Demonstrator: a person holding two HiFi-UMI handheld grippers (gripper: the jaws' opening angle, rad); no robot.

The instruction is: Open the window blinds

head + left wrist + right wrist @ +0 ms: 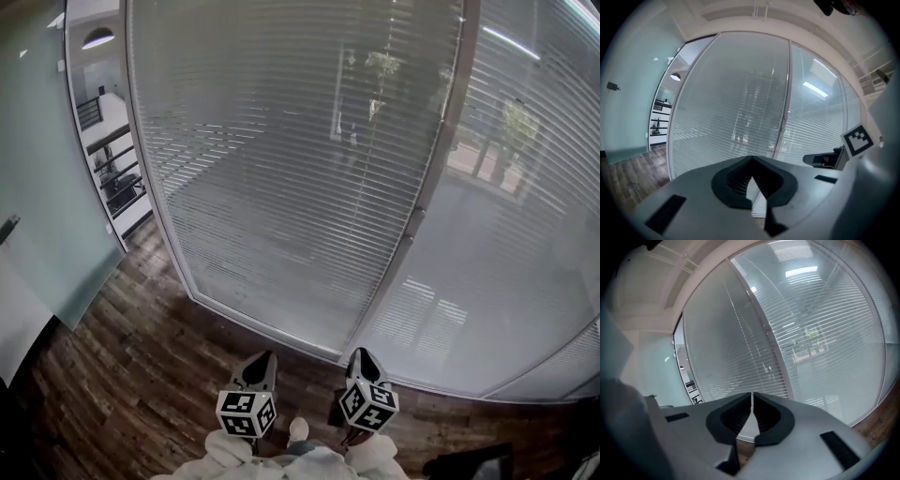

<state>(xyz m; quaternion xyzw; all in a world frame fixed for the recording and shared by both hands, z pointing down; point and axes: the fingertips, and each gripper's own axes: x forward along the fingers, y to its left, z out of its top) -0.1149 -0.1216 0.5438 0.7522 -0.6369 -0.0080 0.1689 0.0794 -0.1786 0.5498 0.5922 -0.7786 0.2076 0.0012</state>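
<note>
Left gripper (263, 361) and right gripper (365, 358): jaws pressed together on both, nothing between them. Blinds (281, 169) are down across both panes, apparently behind the glass, well apart from the grippers. Only control candidate is a small fitting (411, 228) on the post (442, 131) between the panes; too small to confirm. Risks: closed jaws just knock it instead of gripping; a shallow pinch slips off; turning it the wrong way shuts the slats tighter.
</note>
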